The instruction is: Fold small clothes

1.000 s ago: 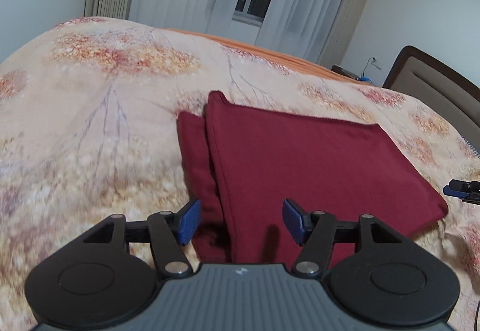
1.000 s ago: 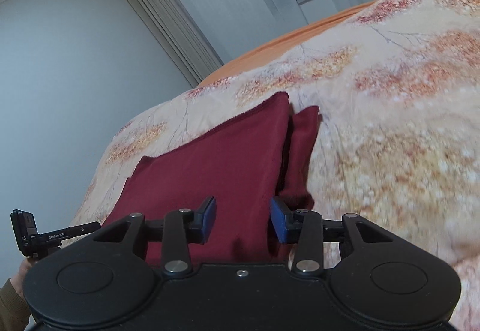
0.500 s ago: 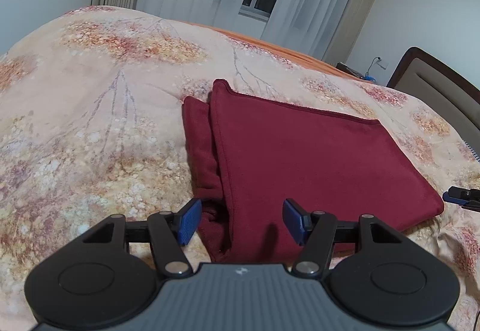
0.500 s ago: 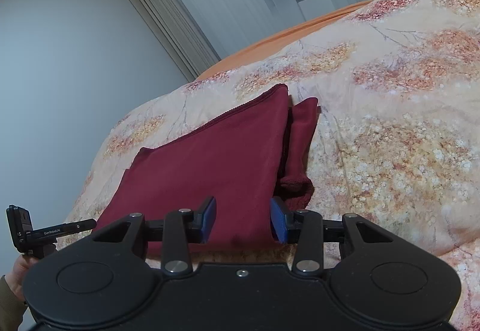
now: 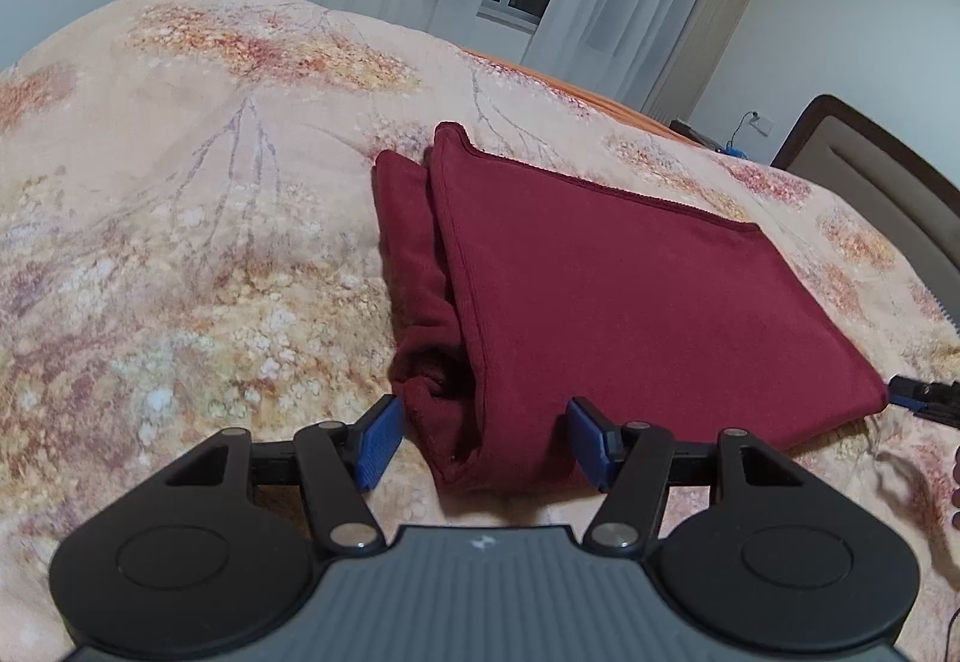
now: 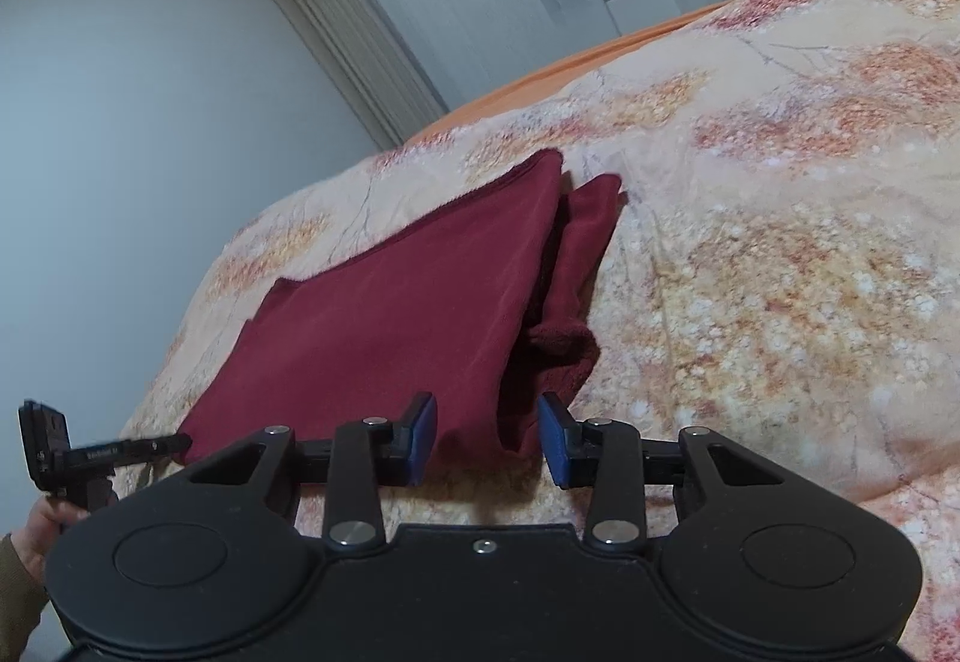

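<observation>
Now folded maroon garment (image 5: 630, 290) lies on bedspread (image 5: 198, 242).

Left tongs (image 5: 480, 440) agape, right tongs (image 6: 487, 437) closing, both angled downward

We see open floral bedspread (image 5: 180, 254) to the left of the folded maroon garment (image 5: 600, 290) and beyond its far edge, with nothing standing on it. The garment's near edge lies between our left gripper (image 5: 480, 437) fingers, blocking a straight push forward. At far right the headboard (image 5: 870, 194) closes that side. The right gripper (image 6: 487, 437) is closing, the garment's near corner between its fingers.
</observation>
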Available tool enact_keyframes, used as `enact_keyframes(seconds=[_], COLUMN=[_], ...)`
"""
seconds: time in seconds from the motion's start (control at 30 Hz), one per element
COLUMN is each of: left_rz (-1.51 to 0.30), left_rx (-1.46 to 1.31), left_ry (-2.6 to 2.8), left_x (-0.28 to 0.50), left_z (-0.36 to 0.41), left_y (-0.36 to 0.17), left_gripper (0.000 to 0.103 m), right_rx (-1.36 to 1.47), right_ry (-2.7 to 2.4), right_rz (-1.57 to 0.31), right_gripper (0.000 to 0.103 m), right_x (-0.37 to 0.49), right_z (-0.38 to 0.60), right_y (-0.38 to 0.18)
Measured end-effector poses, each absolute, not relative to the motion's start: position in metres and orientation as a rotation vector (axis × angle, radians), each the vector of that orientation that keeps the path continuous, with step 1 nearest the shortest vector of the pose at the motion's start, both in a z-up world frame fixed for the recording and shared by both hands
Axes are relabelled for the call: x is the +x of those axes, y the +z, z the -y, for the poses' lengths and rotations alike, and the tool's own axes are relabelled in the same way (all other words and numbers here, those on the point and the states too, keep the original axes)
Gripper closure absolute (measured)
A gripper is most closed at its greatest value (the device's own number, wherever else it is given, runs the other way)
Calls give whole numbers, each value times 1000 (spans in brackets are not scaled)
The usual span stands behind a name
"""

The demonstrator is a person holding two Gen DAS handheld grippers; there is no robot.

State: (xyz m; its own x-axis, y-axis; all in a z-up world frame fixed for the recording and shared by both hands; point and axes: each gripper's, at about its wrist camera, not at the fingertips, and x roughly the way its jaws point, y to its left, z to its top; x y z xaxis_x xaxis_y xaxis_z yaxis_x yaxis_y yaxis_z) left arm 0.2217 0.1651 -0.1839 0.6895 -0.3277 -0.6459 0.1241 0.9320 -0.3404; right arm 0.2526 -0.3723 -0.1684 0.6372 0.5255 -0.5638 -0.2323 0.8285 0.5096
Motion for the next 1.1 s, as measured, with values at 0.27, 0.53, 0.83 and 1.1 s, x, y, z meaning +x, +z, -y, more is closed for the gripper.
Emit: enact_keyframes(seconds=[0.27, 0.53, 0.83, 1.1], left_rz=[-797, -789, -808, -789], left_rx=[-381, -390, -355, -324], left_ry=[-269, -271, -244, -237], left_x=[232, 222, 214, 193], left_z=[-170, -173, -166, -161], left_y=[-192, -176, -188, -188], left_gripper=[75, 93, 50, 21], right_rx=[415, 518, 504, 357], right_ry=[472, 499, 423, 413], right_rz=[-837, -819, -816, -741], right_gripper=[92, 98, 57, 38], right_x=[262, 256, 246, 214], right_z=[359, 383, 376, 347], right_y=[-180, -165, -168, -144])
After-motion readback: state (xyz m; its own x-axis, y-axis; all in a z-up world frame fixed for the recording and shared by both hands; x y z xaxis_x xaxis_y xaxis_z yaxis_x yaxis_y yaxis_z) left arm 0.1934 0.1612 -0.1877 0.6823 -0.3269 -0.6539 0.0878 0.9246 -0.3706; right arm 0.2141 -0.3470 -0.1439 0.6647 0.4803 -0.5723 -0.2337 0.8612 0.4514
